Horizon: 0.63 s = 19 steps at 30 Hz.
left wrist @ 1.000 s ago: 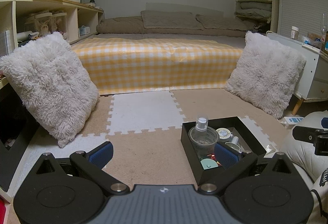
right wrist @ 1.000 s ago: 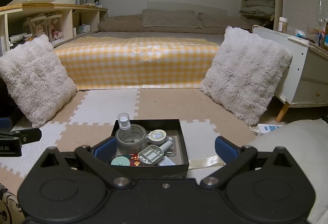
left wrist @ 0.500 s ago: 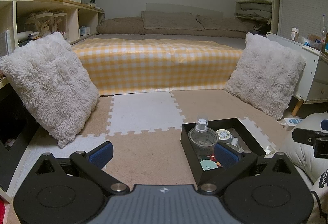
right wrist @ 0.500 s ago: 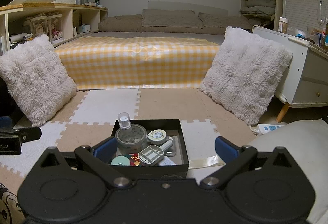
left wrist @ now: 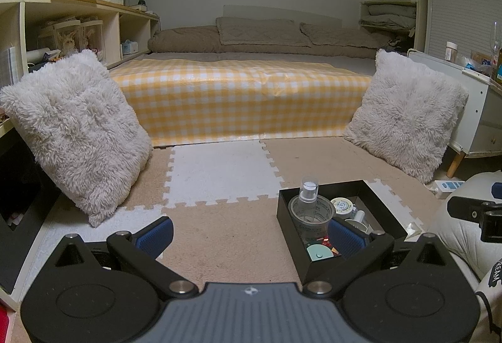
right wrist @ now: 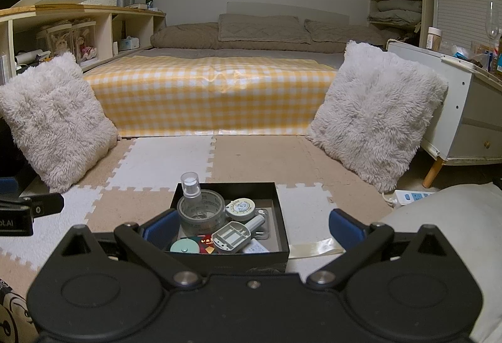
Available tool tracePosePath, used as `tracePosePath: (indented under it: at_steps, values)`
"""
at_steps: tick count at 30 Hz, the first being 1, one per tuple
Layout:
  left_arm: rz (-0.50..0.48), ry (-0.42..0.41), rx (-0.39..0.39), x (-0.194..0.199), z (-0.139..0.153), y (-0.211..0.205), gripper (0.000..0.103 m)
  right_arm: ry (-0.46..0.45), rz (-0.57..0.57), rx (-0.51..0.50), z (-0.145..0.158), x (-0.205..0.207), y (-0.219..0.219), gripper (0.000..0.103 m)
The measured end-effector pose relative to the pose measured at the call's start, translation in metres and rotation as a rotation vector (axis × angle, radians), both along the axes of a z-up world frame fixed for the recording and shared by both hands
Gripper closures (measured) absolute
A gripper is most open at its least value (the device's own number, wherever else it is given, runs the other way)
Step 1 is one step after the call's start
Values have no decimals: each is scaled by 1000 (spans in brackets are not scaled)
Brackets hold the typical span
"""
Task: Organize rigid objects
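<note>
Nothing has shifted since a second ago: the black box sits in the same spot on the foam floor mat, and both my grippers hover where they were.

My right gripper hangs just over the box's near wall, its blue fingers spread wide and holding nothing; the box lies between them in that view. My left gripper is likewise wide open and empty, with the box off to its right, partly behind its right finger.

Looking from the right wrist I can see into the box: a tape roll with a small spray bottle standing in it, a round tin, a grey plastic tool, a teal disc. The left wrist view hides the tool behind my finger, but shows the box's left outer wall and the right gripper's tip at the frame edge.

Ahead of the box the mat is open up to the yellow checked bed, flanked by a fluffy cushion on each side; a strip of clear tape lies just right of the box
</note>
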State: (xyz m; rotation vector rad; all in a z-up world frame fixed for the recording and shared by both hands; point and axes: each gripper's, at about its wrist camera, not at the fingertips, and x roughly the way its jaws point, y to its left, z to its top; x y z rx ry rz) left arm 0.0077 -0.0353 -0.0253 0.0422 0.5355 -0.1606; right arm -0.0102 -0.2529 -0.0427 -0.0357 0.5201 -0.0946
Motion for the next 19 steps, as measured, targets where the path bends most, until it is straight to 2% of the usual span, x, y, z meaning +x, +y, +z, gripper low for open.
tracePosePath:
  at_steps: [19]
  values:
    - [10, 0, -2, -1, 2, 1, 0, 0, 0, -1, 0, 0, 0, 0]
